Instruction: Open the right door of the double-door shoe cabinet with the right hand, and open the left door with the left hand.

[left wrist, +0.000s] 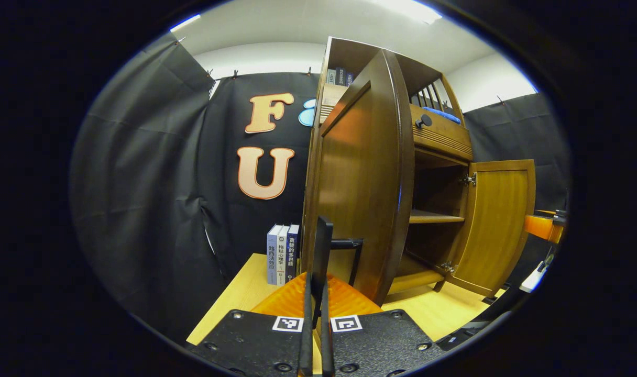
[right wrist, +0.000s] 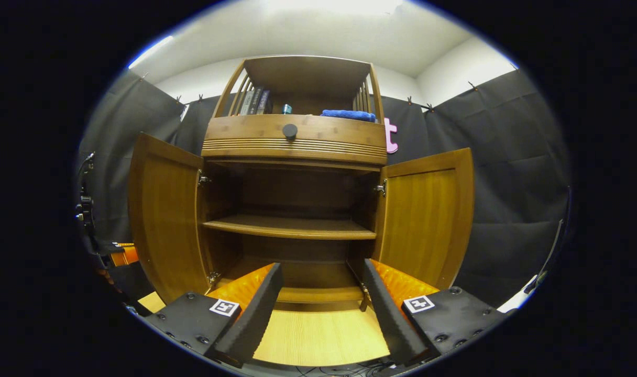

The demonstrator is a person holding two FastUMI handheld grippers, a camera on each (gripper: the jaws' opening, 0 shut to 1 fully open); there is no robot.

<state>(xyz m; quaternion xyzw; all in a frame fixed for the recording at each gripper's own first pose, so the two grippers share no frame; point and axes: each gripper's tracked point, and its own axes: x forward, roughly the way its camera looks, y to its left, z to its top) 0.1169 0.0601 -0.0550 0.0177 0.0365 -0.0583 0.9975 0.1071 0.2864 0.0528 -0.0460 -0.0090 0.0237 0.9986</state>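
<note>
- A wooden table is seen under the shoe cabinet.
- Both doors, left door and right door, are swung open.
- The left gripper is closed on the left door's handle.
- The right gripper is spread wide, holding nothing.

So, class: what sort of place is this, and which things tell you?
Most likely a staged recording booth, not a home: black cloth walls clipped up around a wooden shoe cabinet standing on a light table, with books beside it.

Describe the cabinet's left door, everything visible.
The left door is a warm brown wooden panel with a raised frame, swung wide open on metal hinges at its inner edge. In the left gripper view it stands edge-on, with the left gripper shut on its dark handle.
</note>
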